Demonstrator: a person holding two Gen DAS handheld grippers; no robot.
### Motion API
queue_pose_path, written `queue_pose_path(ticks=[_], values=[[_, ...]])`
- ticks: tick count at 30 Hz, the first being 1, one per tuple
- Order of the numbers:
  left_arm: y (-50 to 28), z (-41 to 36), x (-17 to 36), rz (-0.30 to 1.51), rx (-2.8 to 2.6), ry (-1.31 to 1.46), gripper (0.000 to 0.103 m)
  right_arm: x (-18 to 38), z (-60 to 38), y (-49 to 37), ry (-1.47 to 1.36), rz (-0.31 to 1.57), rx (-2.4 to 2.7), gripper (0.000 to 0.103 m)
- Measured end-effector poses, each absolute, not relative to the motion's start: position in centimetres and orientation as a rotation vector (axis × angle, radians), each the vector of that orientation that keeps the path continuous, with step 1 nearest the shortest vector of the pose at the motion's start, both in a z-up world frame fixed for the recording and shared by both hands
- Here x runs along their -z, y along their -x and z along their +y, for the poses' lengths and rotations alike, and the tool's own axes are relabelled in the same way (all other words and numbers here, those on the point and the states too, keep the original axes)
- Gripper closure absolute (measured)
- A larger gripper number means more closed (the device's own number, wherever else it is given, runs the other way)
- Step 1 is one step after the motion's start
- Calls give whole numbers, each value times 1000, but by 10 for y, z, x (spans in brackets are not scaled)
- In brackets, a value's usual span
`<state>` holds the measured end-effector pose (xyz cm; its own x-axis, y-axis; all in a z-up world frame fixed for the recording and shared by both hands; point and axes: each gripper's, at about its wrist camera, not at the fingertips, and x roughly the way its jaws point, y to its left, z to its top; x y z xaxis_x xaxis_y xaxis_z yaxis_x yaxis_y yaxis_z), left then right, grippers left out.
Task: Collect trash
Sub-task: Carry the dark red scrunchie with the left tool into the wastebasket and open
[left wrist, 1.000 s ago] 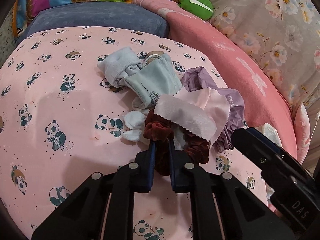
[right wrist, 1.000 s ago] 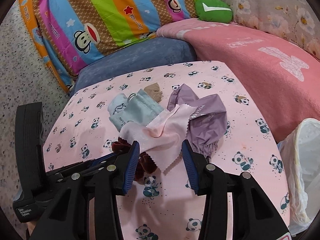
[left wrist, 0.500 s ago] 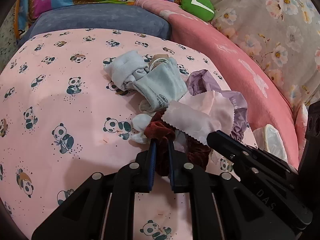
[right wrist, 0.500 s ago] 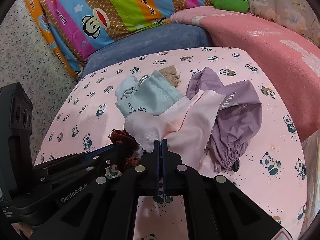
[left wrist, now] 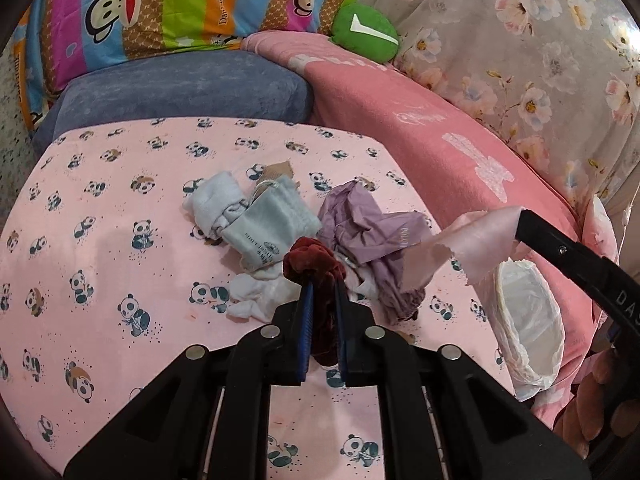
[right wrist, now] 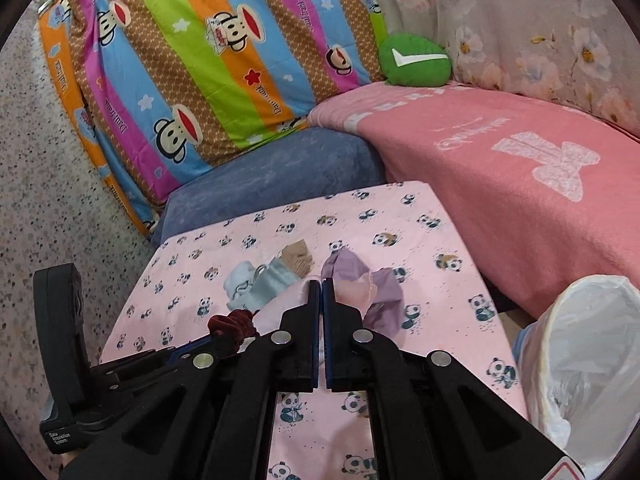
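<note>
My left gripper is shut on a dark red velvet scrunchie and holds it above the panda-print table; the scrunchie also shows in the right wrist view. My right gripper is shut on a pale pink cloth, lifted off the pile; the cloth hangs from its tip in the left wrist view. A crumpled purple bag, a light blue pouch, a pale blue sock and white scraps lie on the table.
A bin lined with a white bag stands at the table's right edge, also seen in the left wrist view. A blue cushion, a striped monkey pillow, a pink blanket and a green cushion lie behind.
My right gripper closed on the pink cloth and lifted it off the pile to the right. My left gripper raised the scrunchie it holds.
</note>
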<state>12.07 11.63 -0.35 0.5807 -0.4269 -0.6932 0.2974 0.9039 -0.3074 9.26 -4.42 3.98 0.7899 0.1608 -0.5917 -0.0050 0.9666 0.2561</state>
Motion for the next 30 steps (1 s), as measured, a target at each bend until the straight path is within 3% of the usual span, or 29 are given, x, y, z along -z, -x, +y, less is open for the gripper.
queue_pose_path(ticks=[15, 30], values=[[-90, 5, -70, 698, 628, 20, 93, -72, -168, -22, -349, 533, 128, 100], [-52, -121, -64, 724, 860, -112, 93, -50, -279, 46, -453, 522, 327, 100]])
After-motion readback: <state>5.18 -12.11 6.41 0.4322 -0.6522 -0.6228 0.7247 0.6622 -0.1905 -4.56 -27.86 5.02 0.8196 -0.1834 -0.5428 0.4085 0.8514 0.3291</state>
